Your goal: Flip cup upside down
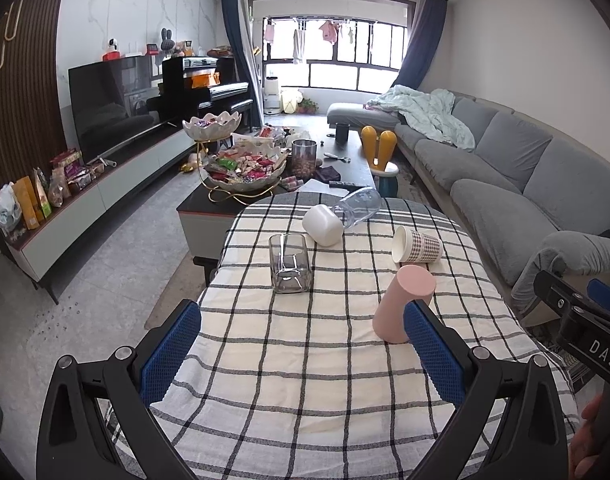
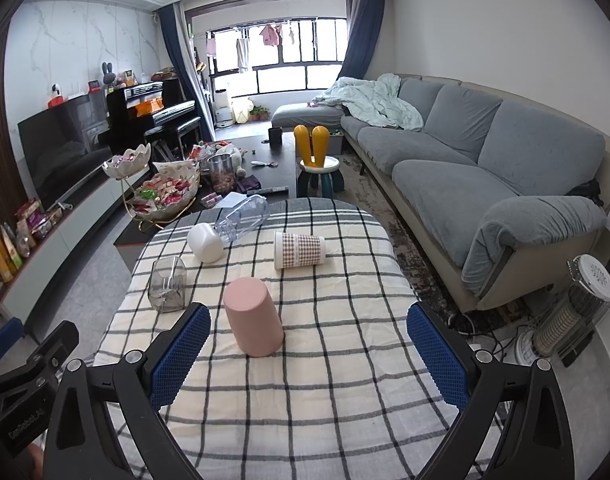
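Both claws are spread wide and gripping nothing. The left gripper (image 1: 303, 354) hangs over the near part of the checked tablecloth (image 1: 305, 380), blue pads far apart with only bare cloth between them. The right gripper (image 2: 309, 356) is just as wide, also with nothing in it.

The pink cup (image 2: 253, 316) is already standing mouth down on the cloth. From the right wrist it sits just ahead of that claw's left pad (image 2: 181, 356) and a bit inside it, not touching. From the left wrist the same pink cup (image 1: 403, 304) is right up against that claw's right pad (image 1: 433, 352), partly hidden behind it, so whether they touch can't be told.

Further out ahead of both claws: a clear glass tumbler (image 1: 291, 263) standing upright off to the left, a white cup (image 1: 323, 225) on its side, a clear plastic cup (image 1: 359, 206) on its side just behind it, and a patterned paper cup (image 2: 299, 250) lying on its side.

Stuff only one view gets: the left wrist catches the other gripper's black body at its right edge, plus a bit of a hand in the bottom right corner. The right wrist picks up a heater (image 2: 573, 312) on the floor to the right by the grey sofa (image 2: 485, 160), and the left tool's black body at its own left edge
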The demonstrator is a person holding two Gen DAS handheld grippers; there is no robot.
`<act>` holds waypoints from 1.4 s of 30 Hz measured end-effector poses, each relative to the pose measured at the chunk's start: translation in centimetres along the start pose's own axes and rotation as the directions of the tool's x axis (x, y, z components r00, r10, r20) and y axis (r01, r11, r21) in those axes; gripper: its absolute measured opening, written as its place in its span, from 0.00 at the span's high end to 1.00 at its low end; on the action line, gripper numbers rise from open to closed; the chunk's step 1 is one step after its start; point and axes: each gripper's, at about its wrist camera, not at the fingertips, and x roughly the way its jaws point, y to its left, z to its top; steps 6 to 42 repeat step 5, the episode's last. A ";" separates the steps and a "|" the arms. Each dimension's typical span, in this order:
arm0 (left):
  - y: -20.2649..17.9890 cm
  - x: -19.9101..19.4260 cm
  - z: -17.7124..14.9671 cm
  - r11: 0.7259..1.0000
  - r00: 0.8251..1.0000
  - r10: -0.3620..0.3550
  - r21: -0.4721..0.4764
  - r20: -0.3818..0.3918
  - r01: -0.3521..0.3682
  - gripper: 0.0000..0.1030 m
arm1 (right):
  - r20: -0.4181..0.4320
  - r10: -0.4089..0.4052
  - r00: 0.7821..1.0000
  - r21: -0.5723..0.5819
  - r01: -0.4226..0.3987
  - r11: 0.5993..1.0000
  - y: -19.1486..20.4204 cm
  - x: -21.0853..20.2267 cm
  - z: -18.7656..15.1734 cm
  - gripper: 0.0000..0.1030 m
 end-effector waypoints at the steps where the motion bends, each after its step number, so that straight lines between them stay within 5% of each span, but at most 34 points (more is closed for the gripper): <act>1: -0.1 0.0 0.1 1.000 1.000 0.003 0.002 0.001 -0.003 0.00 | -0.001 -0.003 1.000 0.000 0.003 1.000 0.0 0.0 0.0 0.04; 42: -0.4 0.1 0.3 1.000 1.000 0.016 0.014 -0.002 -0.016 0.00 | 0.000 -0.005 1.000 -0.001 0.005 1.000 0.1 0.0 0.0 0.04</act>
